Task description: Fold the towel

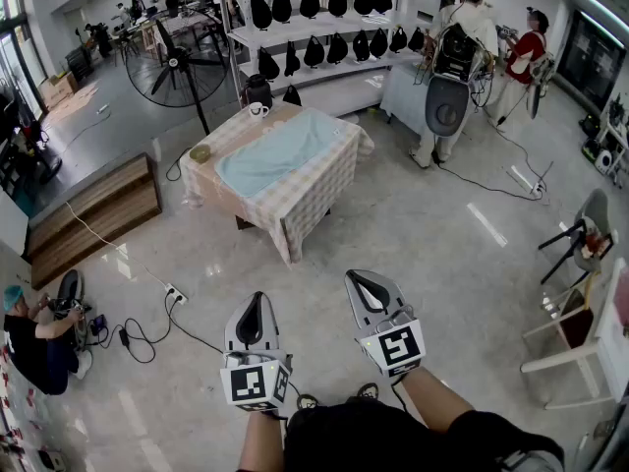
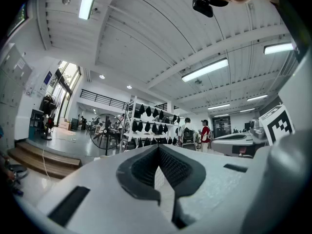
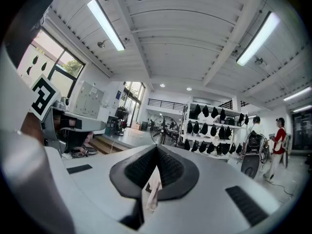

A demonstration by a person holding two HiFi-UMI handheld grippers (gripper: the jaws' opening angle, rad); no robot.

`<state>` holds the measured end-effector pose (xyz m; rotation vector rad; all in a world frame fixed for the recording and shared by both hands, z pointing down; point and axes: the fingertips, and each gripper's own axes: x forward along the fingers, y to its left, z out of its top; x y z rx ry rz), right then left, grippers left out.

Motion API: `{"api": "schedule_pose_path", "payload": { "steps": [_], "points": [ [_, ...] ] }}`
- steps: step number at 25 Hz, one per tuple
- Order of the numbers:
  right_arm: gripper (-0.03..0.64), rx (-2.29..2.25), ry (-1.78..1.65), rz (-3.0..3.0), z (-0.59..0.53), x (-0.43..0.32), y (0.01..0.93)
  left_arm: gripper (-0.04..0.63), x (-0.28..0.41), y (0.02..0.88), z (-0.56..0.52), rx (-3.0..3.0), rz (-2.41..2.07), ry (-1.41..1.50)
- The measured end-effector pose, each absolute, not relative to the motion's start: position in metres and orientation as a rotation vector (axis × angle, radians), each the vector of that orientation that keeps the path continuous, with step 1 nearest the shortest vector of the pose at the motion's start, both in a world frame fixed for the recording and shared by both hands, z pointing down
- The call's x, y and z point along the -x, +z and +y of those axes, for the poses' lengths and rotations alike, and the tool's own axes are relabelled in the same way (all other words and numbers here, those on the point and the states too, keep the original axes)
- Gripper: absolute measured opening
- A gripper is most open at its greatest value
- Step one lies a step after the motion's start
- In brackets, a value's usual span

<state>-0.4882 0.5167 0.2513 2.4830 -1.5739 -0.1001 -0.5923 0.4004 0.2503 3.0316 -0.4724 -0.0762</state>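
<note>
A: How far is the folding going at this moment?

B: In my judgement it is not beginning yet. Nearest to us, the person is holding both tools level in front of the body, over the bare floor. The left tool is showing its jaws pressed together with nothing between them, and the right tool is looking the same, closed and empty.

A: And the towel, where is it lying?

B: The towel is lying farther away, spread open on the table with the checked cloth, well apart from both tools. It is looking flat and in one layer. I am not seeing any fold in it, though it is small in the head view.

A: Is anything sharing the table with it?

B: A white cup is standing at the far corner, and a small round thing is lying near the left edge. Both are sitting beside the towel, not on it.

A: And what is standing behind?

B: A big fan is standing at the far left, and shelves with dark bags are running along the far side.

A: So what is remaining?

B: Everything, I am thinking: walking up to the table, pinching one edge or two corners, carrying them over to the opposite side, and then smoothing the fold.
</note>
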Motion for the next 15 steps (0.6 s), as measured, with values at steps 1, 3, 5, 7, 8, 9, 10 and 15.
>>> {"api": "schedule_pose_path", "payload": {
  "steps": [1, 3, 5, 7, 8, 9, 10, 15],
  "points": [
    [0.000, -2.471, -0.112, -1.583, 0.512, 0.493, 0.250, 0.005, 0.596, 0.249, 0.398, -3.034, -0.464, -0.078],
    [0.000, -2.450, -0.133, -1.604, 0.503, 0.503, 0.247, 0.005, 0.602, 0.249, 0.392, -3.037, -0.445, -0.078],
    [0.001, -2.442, -0.140, -1.626, 0.492, 0.512, 0.244, 0.005, 0.607, 0.250, 0.385, -3.034, -0.427, -0.073],
    [0.002, -2.453, -0.119, -1.643, 0.483, 0.520, 0.245, 0.005, 0.613, 0.254, 0.377, -3.030, -0.409, -0.060],
    [0.002, -2.458, -0.109, -1.651, 0.478, 0.523, 0.247, 0.005, 0.615, 0.256, 0.372, -3.029, -0.399, -0.054],
    [0.002, -2.459, -0.100, -1.656, 0.473, 0.524, 0.251, 0.005, 0.617, 0.259, 0.368, -3.028, -0.388, -0.048],
    [0.002, -2.455, -0.090, -1.659, 0.469, 0.526, 0.255, 0.005, 0.618, 0.262, 0.364, -3.027, -0.375, -0.040],
    [0.002, -2.431, -0.002, -1.673, 0.454, 0.525, 0.282, 0.005, 0.619, 0.296, 0.347, -2.987, -0.339, 0.086]
  ]
}}
